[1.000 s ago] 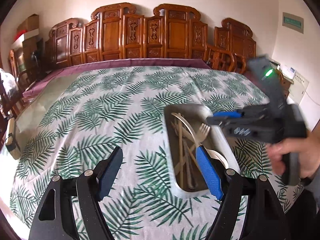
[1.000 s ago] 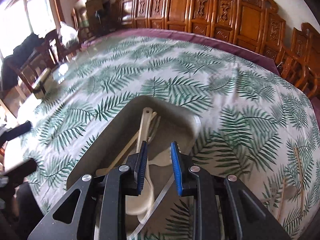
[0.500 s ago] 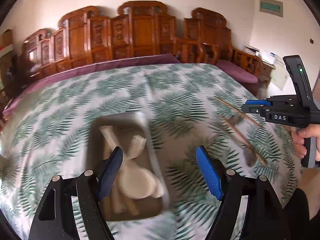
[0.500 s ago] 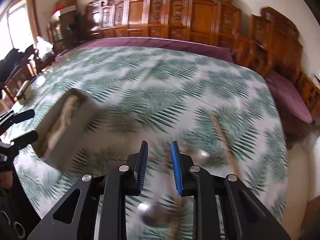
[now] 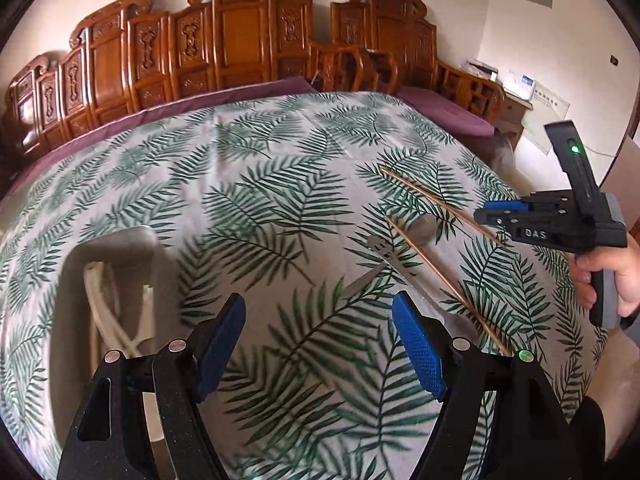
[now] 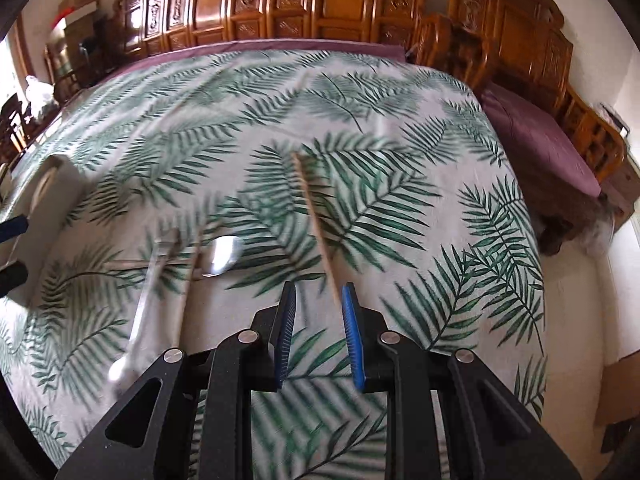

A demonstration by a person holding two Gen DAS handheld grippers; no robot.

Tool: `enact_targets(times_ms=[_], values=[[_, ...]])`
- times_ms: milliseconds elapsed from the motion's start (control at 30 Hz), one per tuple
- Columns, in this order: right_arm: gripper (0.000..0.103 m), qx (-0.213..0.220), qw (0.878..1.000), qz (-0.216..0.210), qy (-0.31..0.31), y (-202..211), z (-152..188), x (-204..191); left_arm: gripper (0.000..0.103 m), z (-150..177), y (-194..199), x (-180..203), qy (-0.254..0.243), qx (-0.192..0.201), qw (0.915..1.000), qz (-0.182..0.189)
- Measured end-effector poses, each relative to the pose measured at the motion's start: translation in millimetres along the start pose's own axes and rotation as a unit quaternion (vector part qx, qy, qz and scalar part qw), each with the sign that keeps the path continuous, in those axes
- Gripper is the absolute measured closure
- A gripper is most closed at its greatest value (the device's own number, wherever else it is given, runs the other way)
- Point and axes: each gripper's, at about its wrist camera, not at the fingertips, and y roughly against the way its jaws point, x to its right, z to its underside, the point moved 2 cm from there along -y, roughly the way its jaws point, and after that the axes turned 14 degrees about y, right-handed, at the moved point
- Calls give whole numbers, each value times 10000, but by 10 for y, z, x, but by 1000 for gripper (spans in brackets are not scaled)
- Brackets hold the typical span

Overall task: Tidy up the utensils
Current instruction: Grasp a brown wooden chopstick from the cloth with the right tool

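Chopstick [image 6: 316,228] lies straight ahead of your right gripper [image 6: 319,340], its length running away from the narrowly parted, empty jaws (left gripper [image 5: 320,348] gapes wide, empty).

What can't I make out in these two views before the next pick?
- Tray contents, left wrist view: the left claw covers its near end; the white utensils are only partly seen.
- Metal spoon and fork, right wrist view: motion blur; overlap unclear.
- Chopstick near end, right wrist view: vanishes between the right claw fingers; contact unclear.
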Motion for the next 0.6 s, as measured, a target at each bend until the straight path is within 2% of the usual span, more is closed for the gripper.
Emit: enact_targets(times_ms=[267, 300, 400, 600], values=[[78, -295, 9995, 9, 125, -338, -73, 77, 30, 5, -229, 176, 5, -234, 9997, 27], [79, -267, 9996, 21, 112, -337, -74, 84, 30, 12, -244, 209, 1, -252, 9997, 41], [96, -247, 9996, -46, 151, -302, -47, 67, 30, 33, -269, 297, -43, -291, 9995, 67], [97, -421, 9990, -152, -1, -177, 127, 55, 30, 71, -329, 503, -130, -409, 9990, 109]])
